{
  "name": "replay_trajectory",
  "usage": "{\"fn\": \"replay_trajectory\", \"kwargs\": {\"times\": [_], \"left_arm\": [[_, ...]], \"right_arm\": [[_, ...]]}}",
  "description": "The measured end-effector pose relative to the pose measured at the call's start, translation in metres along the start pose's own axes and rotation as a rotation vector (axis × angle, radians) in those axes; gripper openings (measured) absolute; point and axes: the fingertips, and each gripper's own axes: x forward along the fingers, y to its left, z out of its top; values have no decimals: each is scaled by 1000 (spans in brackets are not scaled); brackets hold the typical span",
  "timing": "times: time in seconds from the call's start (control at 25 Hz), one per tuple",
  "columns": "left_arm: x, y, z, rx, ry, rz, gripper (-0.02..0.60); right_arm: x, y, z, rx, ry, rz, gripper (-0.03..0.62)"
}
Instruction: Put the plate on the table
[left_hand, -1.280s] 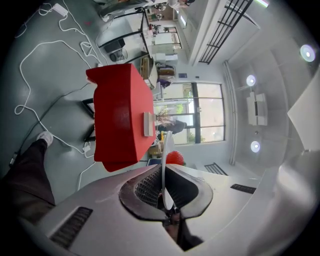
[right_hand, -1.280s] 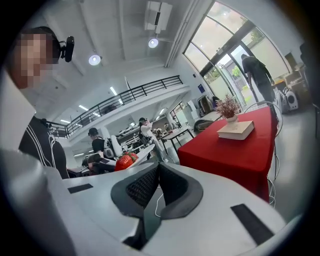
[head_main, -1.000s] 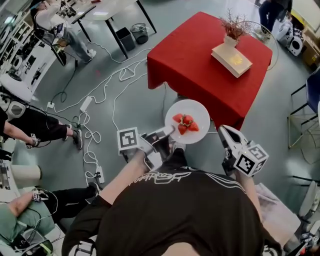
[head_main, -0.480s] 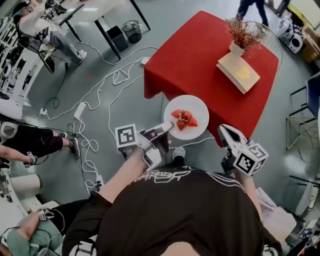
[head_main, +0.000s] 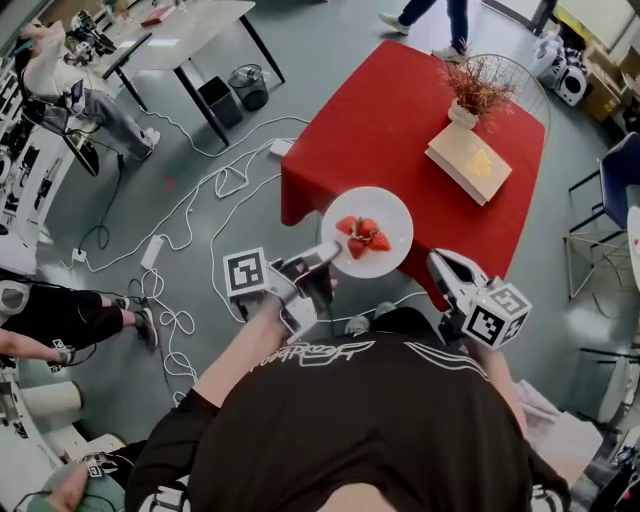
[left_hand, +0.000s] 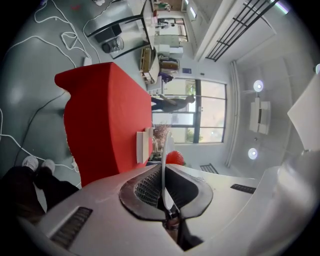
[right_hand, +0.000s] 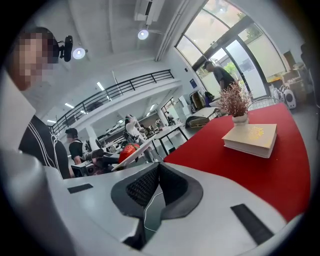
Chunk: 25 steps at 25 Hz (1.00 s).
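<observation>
A white plate (head_main: 388, 212) carrying several strawberries (head_main: 362, 235) hangs level over the near edge of the red-clothed table (head_main: 390, 110). My left gripper (head_main: 325, 256) is shut on the plate's near-left rim. From the left gripper view the plate (left_hand: 163, 145) shows edge-on between the pads, with a strawberry (left_hand: 175, 158) behind it and the table (left_hand: 105, 120) beyond. My right gripper (head_main: 441, 266) stays shut and empty to the plate's right, off the table's near edge. Its own view looks across the table (right_hand: 240, 165) and catches the plate (right_hand: 140, 148) at left.
On the table's far side lie a thick white book (head_main: 468, 160) and a vase of dried twigs (head_main: 466, 100). White cables (head_main: 190, 210) snake over the floor at left. A blue chair (head_main: 615, 180) stands at right; people sit at left (head_main: 60, 320).
The person has stepped toward the table. The plate, still in the left gripper, has gone from off the table's near side to over its near edge. The right gripper came along.
</observation>
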Motion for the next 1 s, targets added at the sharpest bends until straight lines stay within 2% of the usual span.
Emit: {"fn": "replay_trajectory", "kwargs": {"times": [0.36,1.0], "left_arm": [[13,1,14,-5,-18,-6,15],[70,-5,55,28,-56,11,15]], "right_arm": [[11,-12,23,-27,-10,15,8],[40,-72,37,47,29,22,8]]}}
